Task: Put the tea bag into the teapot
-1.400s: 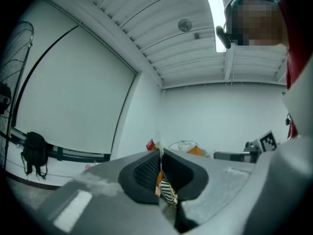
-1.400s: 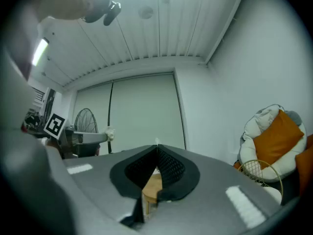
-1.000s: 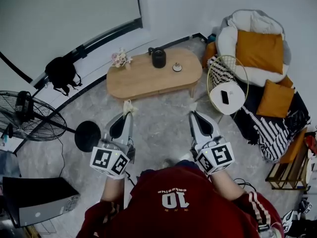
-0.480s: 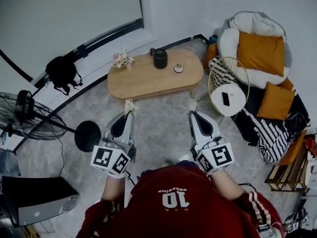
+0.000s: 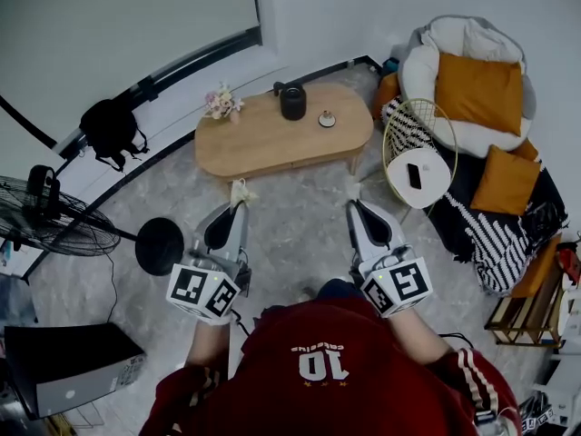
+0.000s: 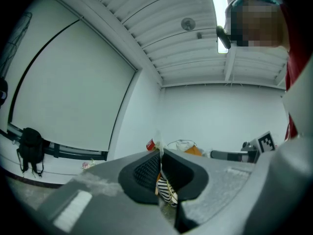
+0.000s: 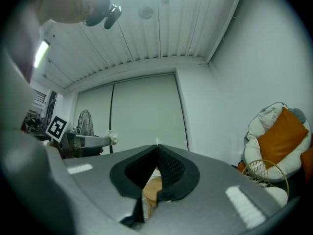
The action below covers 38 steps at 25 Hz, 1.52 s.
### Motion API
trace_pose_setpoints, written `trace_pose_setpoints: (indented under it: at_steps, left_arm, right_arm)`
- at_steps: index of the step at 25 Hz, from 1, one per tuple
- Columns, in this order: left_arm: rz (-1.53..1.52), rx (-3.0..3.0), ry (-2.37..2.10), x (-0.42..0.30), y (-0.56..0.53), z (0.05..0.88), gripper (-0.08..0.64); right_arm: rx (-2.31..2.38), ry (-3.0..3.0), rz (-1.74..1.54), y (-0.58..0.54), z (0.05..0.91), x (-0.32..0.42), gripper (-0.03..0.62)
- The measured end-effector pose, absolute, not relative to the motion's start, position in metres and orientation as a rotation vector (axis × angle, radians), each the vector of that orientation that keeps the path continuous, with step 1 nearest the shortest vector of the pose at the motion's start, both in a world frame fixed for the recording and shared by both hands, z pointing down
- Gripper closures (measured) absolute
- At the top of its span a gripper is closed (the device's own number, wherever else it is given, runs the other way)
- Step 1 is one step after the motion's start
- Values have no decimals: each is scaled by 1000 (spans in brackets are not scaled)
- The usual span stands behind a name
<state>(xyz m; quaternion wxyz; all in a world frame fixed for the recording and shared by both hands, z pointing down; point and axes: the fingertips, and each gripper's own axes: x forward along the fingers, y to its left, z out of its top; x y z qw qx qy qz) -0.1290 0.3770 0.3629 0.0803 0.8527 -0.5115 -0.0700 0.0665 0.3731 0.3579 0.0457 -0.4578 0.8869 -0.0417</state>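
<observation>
Even, soft indoor light (ceiling tube [image 6: 218,6] glares), fisheye edges darkened.

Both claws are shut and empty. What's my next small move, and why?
Probably step toward the wooden table. The teapot and a small round item beside it sit there, well beyond the left claw and right claw, both shut over the floor.
</observation>
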Motion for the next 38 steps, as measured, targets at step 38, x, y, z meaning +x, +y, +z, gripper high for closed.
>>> trace_pose_setpoints:
  at_steps: [38]
  left_arm:
    - [-167, 2533, -1571, -138, 227, 358, 549]
  right_arm:
    - [-1322, 2706, -142, 203, 345, 57, 592]
